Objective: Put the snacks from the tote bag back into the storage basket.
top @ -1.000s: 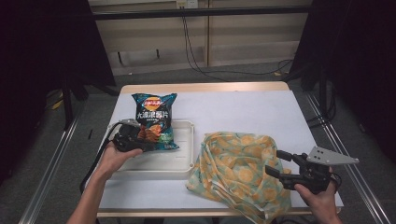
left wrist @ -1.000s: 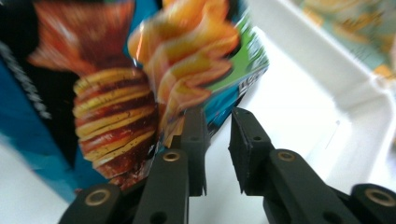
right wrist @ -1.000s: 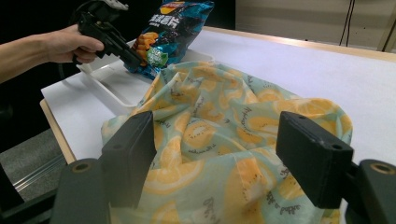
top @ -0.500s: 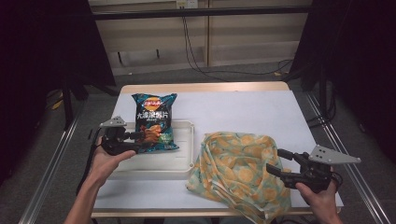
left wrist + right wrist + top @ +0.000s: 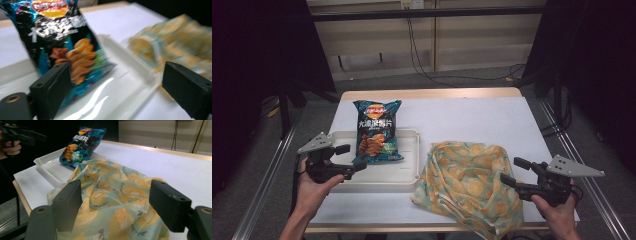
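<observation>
A blue bag of chips lies with its lower half in a white tray and its top over the far rim. My left gripper hovers at the tray's left side, just off the bag's lower corner. Its jaws have just been opening and stand open, gripping nothing. A crumpled cloth with an orange-slice print lies to the right of the tray. My right gripper is open at the cloth's right edge, pointing at it.
The white table top stretches bare behind the cloth and to the right of the bag. Its wooden front edge runs just ahead of the person's forearms. In the right gripper view the left gripper shows at top left, held by a hand.
My left gripper has let go of the chip bag's lower corner, opened its jaws, and drawn back to the left and upward. The right gripper and the cloth have stayed put.
</observation>
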Demonstrator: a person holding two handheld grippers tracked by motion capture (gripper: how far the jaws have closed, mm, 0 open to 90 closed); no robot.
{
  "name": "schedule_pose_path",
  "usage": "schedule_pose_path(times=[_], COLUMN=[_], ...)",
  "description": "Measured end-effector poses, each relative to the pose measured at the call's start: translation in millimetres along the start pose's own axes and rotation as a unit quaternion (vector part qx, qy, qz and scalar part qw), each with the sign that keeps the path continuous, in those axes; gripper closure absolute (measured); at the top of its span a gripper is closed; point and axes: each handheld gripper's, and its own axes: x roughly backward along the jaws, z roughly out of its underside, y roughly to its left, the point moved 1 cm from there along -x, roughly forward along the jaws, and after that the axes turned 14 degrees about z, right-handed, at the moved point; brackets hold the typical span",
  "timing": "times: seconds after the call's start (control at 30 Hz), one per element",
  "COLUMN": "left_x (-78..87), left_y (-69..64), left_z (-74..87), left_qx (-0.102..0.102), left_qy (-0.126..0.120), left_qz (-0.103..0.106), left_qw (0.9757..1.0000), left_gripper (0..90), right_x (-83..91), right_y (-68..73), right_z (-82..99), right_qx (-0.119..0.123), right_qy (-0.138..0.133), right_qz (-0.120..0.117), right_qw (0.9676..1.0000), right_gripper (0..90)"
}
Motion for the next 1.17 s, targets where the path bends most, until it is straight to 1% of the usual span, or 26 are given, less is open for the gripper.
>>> schedule_pose_path(times=[0.03,0.07,0.13,0.17,0.2,0.27,0.3,0.33,0.4,0.43,0.5,0.53,0.57,0.6,0.67,0.7,0.73,0.77,0.8,0.83,0.87,0.93,1.0,1.03,1.1,1.17], left_x=[4.2,8.5,13.0,14.7,15.9,18.5,20.0,21.1,24.1,24.2,22.7,22.9,24.1,25.3,26.5,26.7,26.8,26.6,26.1,25.2,23.4,19.4,19.1,18.8,19.1,19.3], left_y=[-3.0,-6.8,-9.6,-11.3,-13.7,-15.7,-17.8,-20.0,-25.2,-27.1,-30.4,-31.5,-33.7,-36.1,-39.7,-43.1,-46.9,-50.4,-54.7,-58.7,-61.2,-61.1,-57.4,-52.1,-45.4,-45.5], left_z=[1.4,3.9,8.2,10.7,13.0,17.6,19.7,22.0,28.9,31.8,39.3,42.7,46.5,49.7,55.1,57.8,59.4,60.2,61.8,65.5,70.2,77.9,82.4,85.9,89.6,90.7], left_qx=[-0.004,-0.014,-0.003,-0.004,-0.014,-0.006,-0.011,-0.014,0.005,0.008,0.015,0.017,0.013,0.016,0.025,0.027,0.033,0.031,0.021,0.004,-0.009,-0.009,-0.019,-0.011,0.013,0.018], left_qy=[-0.004,-0.003,-0.016,-0.016,-0.007,-0.012,-0.009,-0.005,-0.024,-0.028,-0.026,-0.024,-0.027,-0.037,-0.040,-0.046,-0.052,-0.050,-0.052,-0.054,-0.054,-0.037,-0.031,-0.032,-0.026,-0.029], left_qz=[-0.009,-0.025,-0.030,-0.044,-0.064,-0.055,-0.066,-0.073,-0.068,-0.065,-0.071,-0.068,-0.071,-0.076,-0.066,-0.070,-0.065,-0.057,-0.057,-0.069,-0.079,-0.084,-0.080,-0.080,-0.066,-0.069], left_qw=[1.0000,0.9996,0.9994,0.9989,0.9978,0.9984,0.9977,0.9972,0.9974,0.9975,0.9970,0.9973,0.9970,0.9963,0.9967,0.9961,0.9960,0.9967,0.9968,0.9961,0.9954,0.9957,0.9961,0.9962,0.9974,0.9970], left_gripper=[8.0,7.5,7.1,7.0,6.9,6.8,6.6,6.0,5.7,5.2,5.1,4.2,3.2,2.6,2.5,2.8,2.9,2.8,2.8,2.8,2.8,2.8,2.8,2.8,2.9,2.9], right_x=[0.1,-0.1,0.2,0.2,0.9,1.8,2.8,4.0,6.0,6.5,5.6,5.6,5.6,6.9,9.8,11.0,12.3,13.2,14.2,15.2,16.0,17.5,18.7,18.7,17.2,15.1], right_y=[-0.4,-0.4,-0.3,-0.2,0.2,-0.3,0.3,-0.2,-1.6,-2.3,-2.6,-2.8,-2.3,-2.5,-4.6,-6.9,-9.5,-11.5,-12.4,-12.3,-12.9,-12.0,-12.0,-12.0,-12.4,-12.3], right_z=[0.0,0.1,1.1,1.7,2.1,2.8,3.0,3.4,5.1,7.5,11.4,12.8,13.1,13.9,16.2,18.1,20.2,22.0,23.1,23.8,24.1,24.0,24.6,24.9,26.2,27.1], right_qx=[-0.001,-0.004,-0.003,-0.001,0.000,0.002,-0.003,-0.001,0.001,-0.001,-0.005,-0.007,-0.006,0.003,0.000,-0.004,-0.011,-0.014,-0.015,-0.016,-0.014,-0.015,-0.014,-0.017,-0.016,-0.017], right_qy=[-0.002,-0.001,0.001,0.003,0.005,0.003,0.004,0.002,0.004,0.006,0.012,0.012,0.014,0.018,0.019,0.016,0.014,0.015,0.015,0.015,0.012,0.010,0.006,0.009,0.009,0.013], right_qz=[0.003,0.004,0.008,0.009,0.009,0.011,0.013,0.015,0.020,0.023,0.026,0.027,0.027,0.028,0.033,0.034,0.039,0.041,0.043,0.045,0.047,0.046,0.049,0.048,0.048,0.047], right_qw=[1.0000,1.0000,1.0000,1.0000,0.9999,0.9999,0.9999,0.9999,0.9998,0.9997,0.9996,0.9996,0.9995,0.9994,0.9993,0.9993,0.9991,0.9989,0.9988,0.9987,0.9987,0.9988,0.9987,0.9987,0.9987,0.9987], right_gripper=[25.9,25.8,25.0,24.9,25.0,24.8,24.8,24.8,24.7,24.6,24.3,24.0,24.0,23.4,22.8,22.5,21.8,21.1,20.5,19.8,19.0,18.9,17.9,17.4,17.4,17.4])
